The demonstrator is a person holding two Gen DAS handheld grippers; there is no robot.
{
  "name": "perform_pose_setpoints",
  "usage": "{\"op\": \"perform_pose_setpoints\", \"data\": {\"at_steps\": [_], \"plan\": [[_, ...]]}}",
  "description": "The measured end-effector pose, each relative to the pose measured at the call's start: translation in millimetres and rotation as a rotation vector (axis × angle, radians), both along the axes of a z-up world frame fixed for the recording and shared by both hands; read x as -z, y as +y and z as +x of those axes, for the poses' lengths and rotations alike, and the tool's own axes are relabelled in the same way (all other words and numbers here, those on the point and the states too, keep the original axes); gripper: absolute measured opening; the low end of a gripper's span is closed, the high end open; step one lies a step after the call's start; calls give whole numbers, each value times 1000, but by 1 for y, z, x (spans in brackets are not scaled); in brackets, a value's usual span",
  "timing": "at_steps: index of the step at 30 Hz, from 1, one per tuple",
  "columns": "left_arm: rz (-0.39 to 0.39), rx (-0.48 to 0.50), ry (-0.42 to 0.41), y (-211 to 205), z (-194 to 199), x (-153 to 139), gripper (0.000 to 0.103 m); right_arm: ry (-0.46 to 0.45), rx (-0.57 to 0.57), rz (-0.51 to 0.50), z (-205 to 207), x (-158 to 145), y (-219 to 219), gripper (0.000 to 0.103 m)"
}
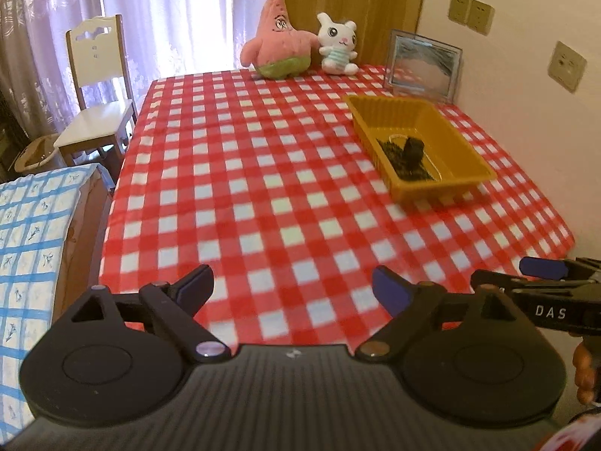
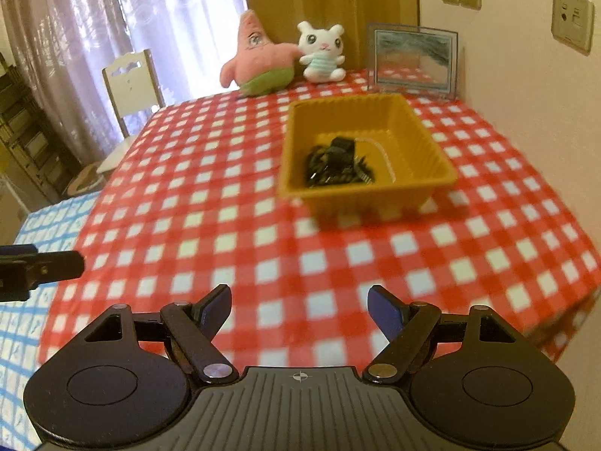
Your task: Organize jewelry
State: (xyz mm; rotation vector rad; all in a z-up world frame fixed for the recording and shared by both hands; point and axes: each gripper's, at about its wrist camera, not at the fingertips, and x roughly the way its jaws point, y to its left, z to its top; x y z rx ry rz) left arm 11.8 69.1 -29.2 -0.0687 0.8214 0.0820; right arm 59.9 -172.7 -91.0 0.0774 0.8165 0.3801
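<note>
Both tools, left tool (image 1: 293, 289) and right tool (image 2: 298, 308), are hanging wide and empty over the table (image 2: 263, 263); jewelry (image 2: 336, 165) is lying in the yellow tray (image 2: 375, 197), seemingly finished; next, checking for strays.

Home, bedroom-type room. Counter (image 1: 263, 188) has a red-and-white checked cloth; pink star plush (image 1: 276, 37) and white bunny plush (image 1: 338, 45) sit at its 12 o'clock edge, framed picture (image 1: 424, 65) at 1 o'clock. White wooden chair (image 1: 99, 86) and lace curtains (image 1: 169, 11) at 10 o'clock, blue-checked bed (image 1: 33, 255) at 8 o'clock, wall sockets (image 1: 471, 13) at 2 o'clock.
</note>
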Motion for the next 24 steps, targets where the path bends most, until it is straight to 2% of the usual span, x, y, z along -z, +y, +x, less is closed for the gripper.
{"op": "perform_pose_setpoints", "data": {"at_steps": [6, 10, 24], "plan": [[-14, 39, 25, 3, -35, 2, 90, 51, 11, 29, -43, -3, 8, 79], [-17, 53, 28, -2, -48, 3, 90, 42, 9, 29, -58, -11, 8, 79], [-14, 54, 34, -36, -51, 0, 90, 39, -23, 22, -60, -25, -17, 79]]}}
